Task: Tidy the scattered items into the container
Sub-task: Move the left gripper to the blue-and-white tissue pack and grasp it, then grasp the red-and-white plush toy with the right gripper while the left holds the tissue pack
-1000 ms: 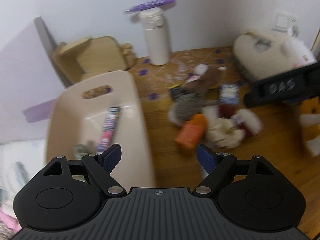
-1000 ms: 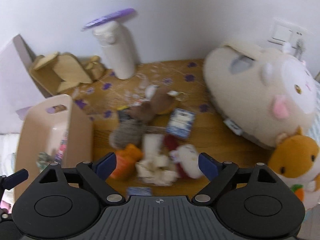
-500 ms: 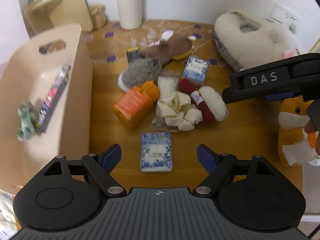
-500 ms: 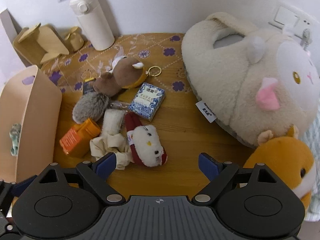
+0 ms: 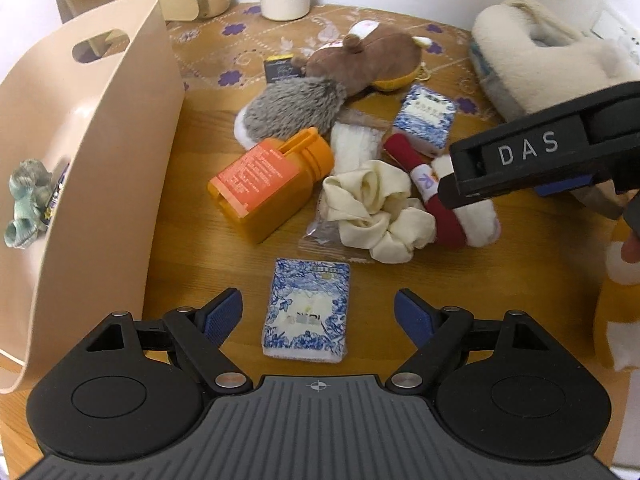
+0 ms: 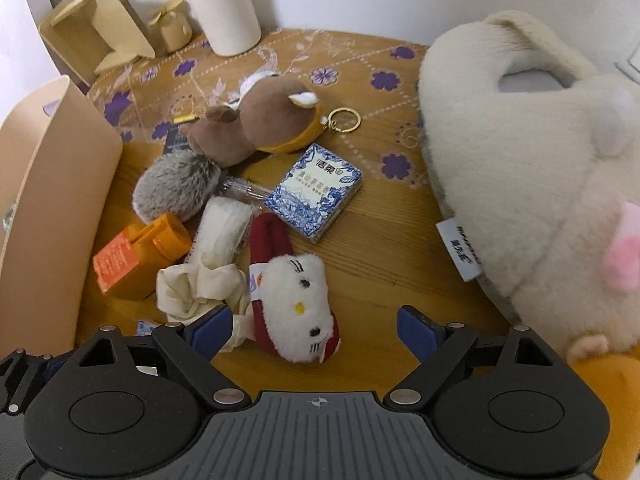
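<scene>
While you hold both grippers over a wooden tabletop [image 5: 532, 264] set against a white wall, with a purple-flowered clear mat [image 6: 280, 64] covering its far part, your left gripper [image 5: 318, 312] has its claw spread wide with nothing clamped; a blue-patterned tissue pack [image 5: 307, 314] lies on the wood between the blue pads, untouched, its long axis running from 6 to 12 o'clock. Your right gripper [image 6: 314, 330] is likewise spread apart and empty, with a white cat plush [image 6: 294, 300] between its pads, face up, its red body stretching from 5 toward 11 o'clock. At 9 o'clock in the left wrist view stands the beige container [image 5: 108, 184], already holding a green scrunchie [image 5: 26, 204]. Crowded at 12 o'clock are a cream scrunchie [image 5: 376, 208], an orange bottle [image 5: 268, 180] lying on its side, a grey hedgehog plush [image 5: 292, 110], a brown plush keychain [image 5: 368, 60] and a second tissue pack [image 6: 314, 192]. A large cream plush slipper [image 6: 532, 160] fills 2 o'clock in the right wrist view, and a white flask [image 6: 224, 4] stands by the wall.
</scene>
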{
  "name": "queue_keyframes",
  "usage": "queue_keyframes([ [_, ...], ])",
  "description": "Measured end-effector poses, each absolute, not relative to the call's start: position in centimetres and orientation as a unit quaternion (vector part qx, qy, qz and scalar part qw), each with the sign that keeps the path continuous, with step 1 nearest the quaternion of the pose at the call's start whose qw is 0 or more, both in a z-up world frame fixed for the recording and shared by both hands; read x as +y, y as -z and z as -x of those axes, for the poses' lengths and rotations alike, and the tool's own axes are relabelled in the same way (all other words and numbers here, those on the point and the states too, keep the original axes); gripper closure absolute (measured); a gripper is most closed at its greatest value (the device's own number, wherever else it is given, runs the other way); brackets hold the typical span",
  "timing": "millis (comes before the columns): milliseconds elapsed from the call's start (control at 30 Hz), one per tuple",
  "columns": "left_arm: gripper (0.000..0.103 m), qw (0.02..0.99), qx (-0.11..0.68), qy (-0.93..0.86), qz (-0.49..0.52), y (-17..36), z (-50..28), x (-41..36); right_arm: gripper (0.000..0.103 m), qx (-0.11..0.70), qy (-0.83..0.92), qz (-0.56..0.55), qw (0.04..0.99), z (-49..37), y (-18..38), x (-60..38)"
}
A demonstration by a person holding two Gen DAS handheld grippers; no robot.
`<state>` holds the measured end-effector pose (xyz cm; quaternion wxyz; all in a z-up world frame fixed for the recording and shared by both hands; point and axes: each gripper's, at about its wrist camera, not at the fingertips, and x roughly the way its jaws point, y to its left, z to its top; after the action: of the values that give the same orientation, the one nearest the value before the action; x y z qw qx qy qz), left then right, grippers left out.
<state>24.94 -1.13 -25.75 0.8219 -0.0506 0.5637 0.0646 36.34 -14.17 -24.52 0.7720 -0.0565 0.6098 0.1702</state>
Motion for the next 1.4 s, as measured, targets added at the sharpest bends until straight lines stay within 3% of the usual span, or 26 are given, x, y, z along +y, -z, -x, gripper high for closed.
queue_keyframes([
  [400, 0.018, 0.813, 0.575, -0.079, 0.051, 27.8, -26.1, -1.0, 0.014, 0.621, -0.183, 0.074, 0.758, -38.0, 27.4, -13.1],
  [733, 0.019, 0.806, 0.585, -0.078, 0.047, 28.8, -26.2, -1.2, 0.027, 0.636, -0.181, 0.059, 0.748, -38.5, 28.9, -13.4],
  [800, 0.023, 0.807, 0.584, -0.075, 0.047, 28.7, -26.1, -1.2, 0.034, 0.631, -0.181, 0.063, 0.752, -38.3, 28.8, -13.4],
  [900, 0.041, 0.812, 0.578, -0.07, 0.044, 28.4, -26.0, -1.3, 0.049, 0.627, -0.178, 0.07, 0.755, -38.2, 28.7, -13.3],
  [1000, 0.055, 0.812, 0.577, -0.071, 0.044, 28.1, -25.9, -1.3, 0.051, 0.628, -0.175, 0.062, 0.756, -38.1, 28.6, -13.5],
  [1400, 0.056, 0.81, 0.576, -0.072, 0.083, 26.9, -25.7, -0.3, 0.054, 0.628, -0.174, 0.045, 0.757, -36.6, 27.4, -14.4],
])
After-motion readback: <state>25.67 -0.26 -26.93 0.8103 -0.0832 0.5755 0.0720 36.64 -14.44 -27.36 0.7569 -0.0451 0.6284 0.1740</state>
